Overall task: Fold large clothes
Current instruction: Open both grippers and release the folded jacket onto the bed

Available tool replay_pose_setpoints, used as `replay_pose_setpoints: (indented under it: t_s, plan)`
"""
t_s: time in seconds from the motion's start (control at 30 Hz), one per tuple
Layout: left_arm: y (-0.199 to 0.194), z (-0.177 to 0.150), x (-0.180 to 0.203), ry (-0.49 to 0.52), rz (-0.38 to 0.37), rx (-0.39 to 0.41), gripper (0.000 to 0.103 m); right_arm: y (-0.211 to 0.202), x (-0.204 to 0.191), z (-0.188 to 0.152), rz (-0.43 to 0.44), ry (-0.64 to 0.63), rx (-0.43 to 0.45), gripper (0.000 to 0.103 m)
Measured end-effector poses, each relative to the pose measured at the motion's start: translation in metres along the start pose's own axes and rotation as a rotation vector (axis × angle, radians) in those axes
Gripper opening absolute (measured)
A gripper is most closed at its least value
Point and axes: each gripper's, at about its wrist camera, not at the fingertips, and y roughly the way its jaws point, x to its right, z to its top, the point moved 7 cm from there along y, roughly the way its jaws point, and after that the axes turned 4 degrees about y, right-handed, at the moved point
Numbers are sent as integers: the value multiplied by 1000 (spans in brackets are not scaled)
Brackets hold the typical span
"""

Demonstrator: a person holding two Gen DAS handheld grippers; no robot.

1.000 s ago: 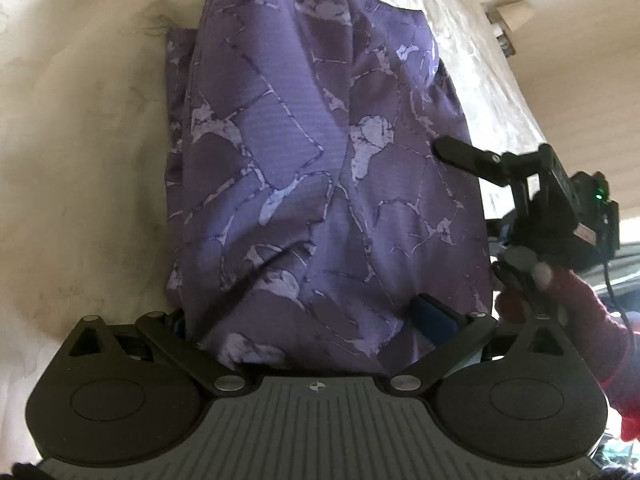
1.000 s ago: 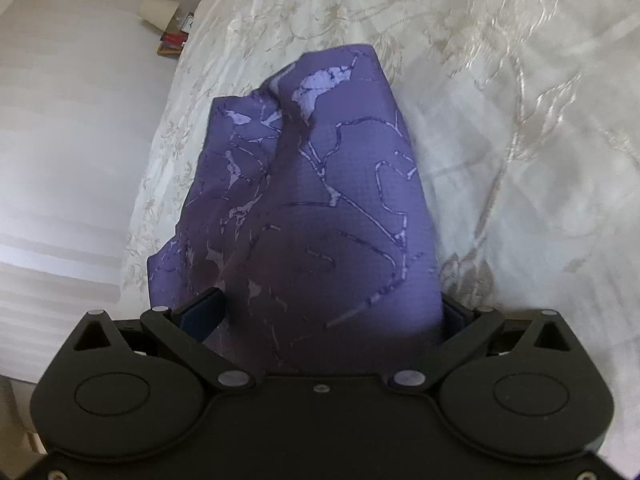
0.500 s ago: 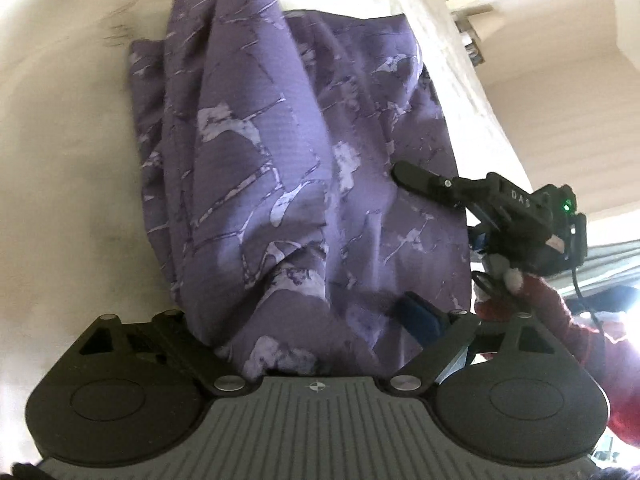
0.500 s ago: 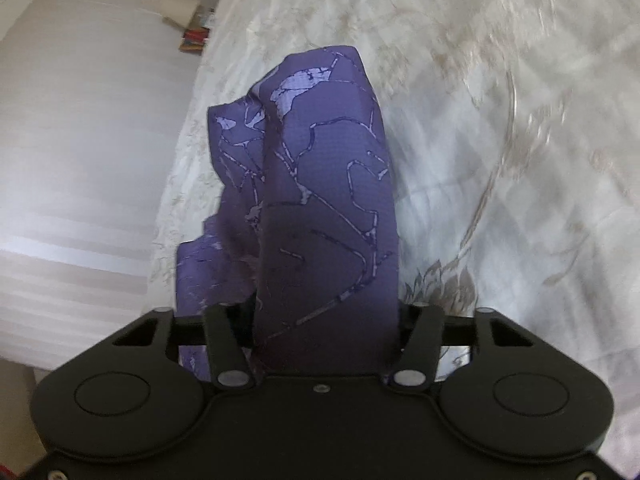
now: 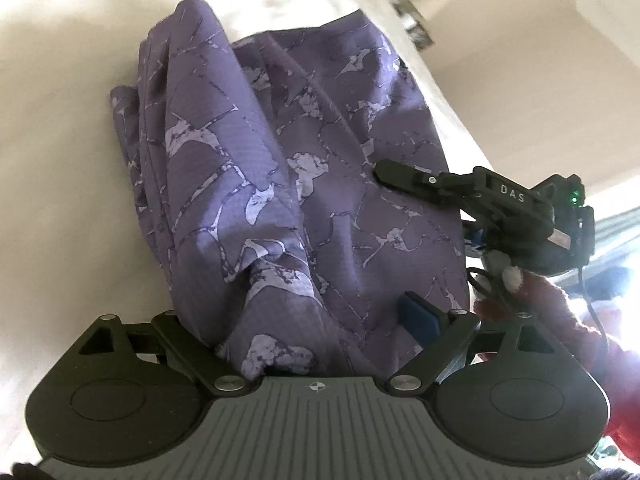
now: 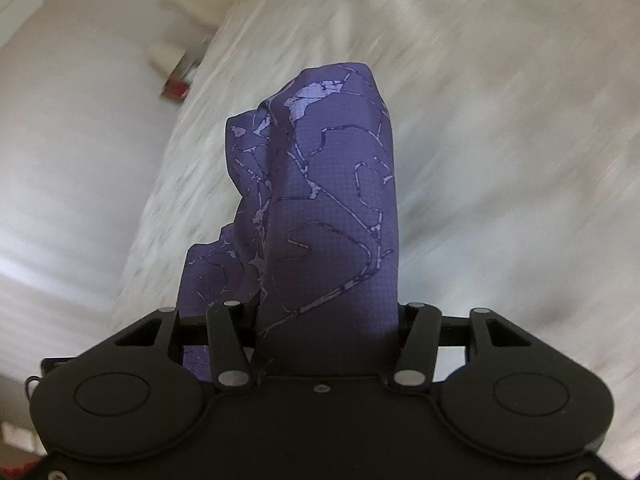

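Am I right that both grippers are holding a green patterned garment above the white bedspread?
Not quite: the garment is purple with a pale cracked pattern, not green, as the right wrist view shows. The rest stands: the left gripper and the right gripper each hold it above the white bedspread.

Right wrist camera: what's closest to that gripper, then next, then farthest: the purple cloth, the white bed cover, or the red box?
1. Purple cloth: right between the right gripper's fingers.
2. Bed cover: under and beyond the cloth.
3. Red box: far upper left, past the cover's edge, blurred.
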Motion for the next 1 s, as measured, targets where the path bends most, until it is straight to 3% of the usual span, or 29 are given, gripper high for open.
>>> replay_pose_setpoints:
  t_s: [0.13, 0.2, 0.3, 0.47, 0.57, 0.7, 0.83, 0.9, 1.0]
  plan:
    - [43, 35, 25, 25, 19, 5, 86, -28, 37, 45, -91, 17, 47, 65]
    - [53, 43, 24, -2, 59, 29, 83, -35, 56, 59, -181, 39, 65, 75]
    - [52, 33, 2, -62, 160, 42, 84, -42, 75, 59, -330, 42, 109, 77]
    - [20, 13, -27, -167, 191, 86, 85, -65, 70, 46, -331, -28, 174, 79]
    - [-2, 12, 2, -66, 273, 154, 84, -83, 51, 38, -319, -111, 226, 80]
    - [-24, 23, 56, 141, 400, 240, 84, -88, 24, 16, -353, -265, 255, 91]
    - [-7, 52, 102, 364, 496, 304, 84, -81, 2, 2, -383, -369, 271, 92]
    - [5, 67, 110, 421, 527, 304, 84, -78, -3, 3, -406, -387, 284, 92]
    - [35, 92, 104, 402, 577, 304, 84, -68, 2, 12, -457, -382, 295, 92]
